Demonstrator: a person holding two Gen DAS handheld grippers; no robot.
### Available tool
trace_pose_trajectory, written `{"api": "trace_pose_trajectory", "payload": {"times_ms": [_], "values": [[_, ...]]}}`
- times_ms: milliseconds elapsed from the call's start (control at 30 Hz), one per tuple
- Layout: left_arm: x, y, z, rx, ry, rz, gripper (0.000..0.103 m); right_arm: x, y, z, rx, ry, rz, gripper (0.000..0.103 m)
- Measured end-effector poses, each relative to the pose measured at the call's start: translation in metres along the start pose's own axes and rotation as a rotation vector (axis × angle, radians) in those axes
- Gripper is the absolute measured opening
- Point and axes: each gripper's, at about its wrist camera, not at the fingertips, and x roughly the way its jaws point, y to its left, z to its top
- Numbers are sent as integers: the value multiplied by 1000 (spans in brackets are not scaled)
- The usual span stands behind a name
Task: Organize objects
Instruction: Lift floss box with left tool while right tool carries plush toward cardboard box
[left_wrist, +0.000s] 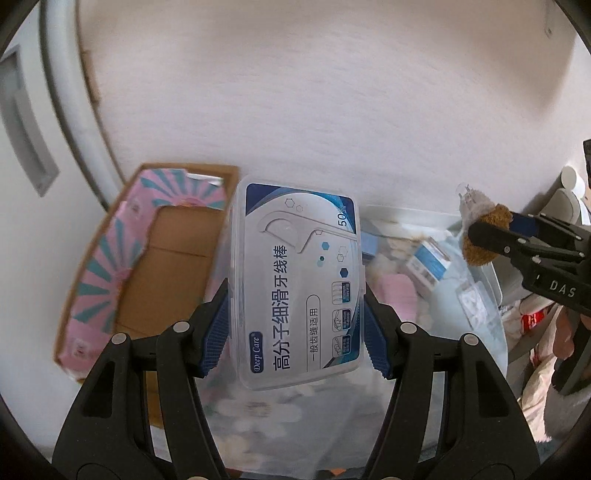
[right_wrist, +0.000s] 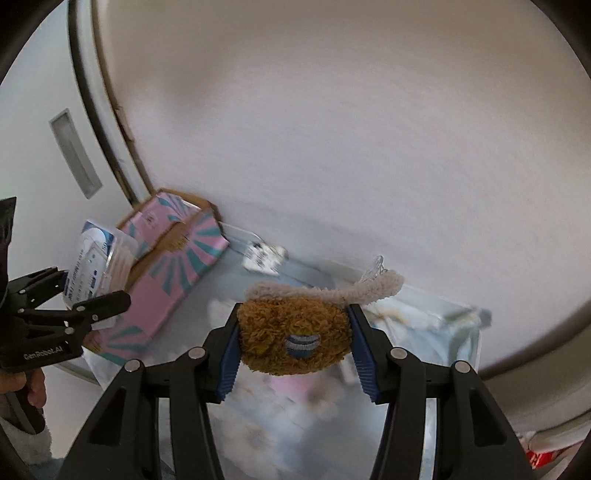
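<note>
My left gripper (left_wrist: 295, 295) is shut on a clear plastic box of dental floss picks (left_wrist: 295, 280) with a blue and white label, held in the air above a clear storage bin (left_wrist: 487, 280). The same box (right_wrist: 92, 266) shows at the left of the right wrist view in the left gripper (right_wrist: 88, 295). My right gripper (right_wrist: 293, 317) is shut on a brown plush toy (right_wrist: 291, 336) with a grey fuzzy strap and a clear clip. From the left wrist view the toy (left_wrist: 484, 236) hangs at the right in the right gripper (left_wrist: 491, 229).
A cardboard box (left_wrist: 173, 251) with pink and teal flaps lies open at the left, against the white wall (left_wrist: 332, 110). The bin (right_wrist: 458, 325) holds small packets, a pink item and white pieces. A white door frame (left_wrist: 66, 110) stands at the far left. A hand (right_wrist: 33, 387) grips the left tool.
</note>
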Motion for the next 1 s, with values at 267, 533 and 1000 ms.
{"api": "trace_pose_trajectory", "payload": {"times_ms": [267, 533, 1000], "values": [[-17, 66, 7, -39, -10, 39, 60, 14, 66, 40, -70, -36, 60, 49], [-31, 122, 5, -84, -12, 78, 60, 31, 127, 63, -150, -40, 119, 49], [-21, 180, -4, -113, 23, 66, 60, 77, 212, 90, -257, 5, 212, 49]]}}
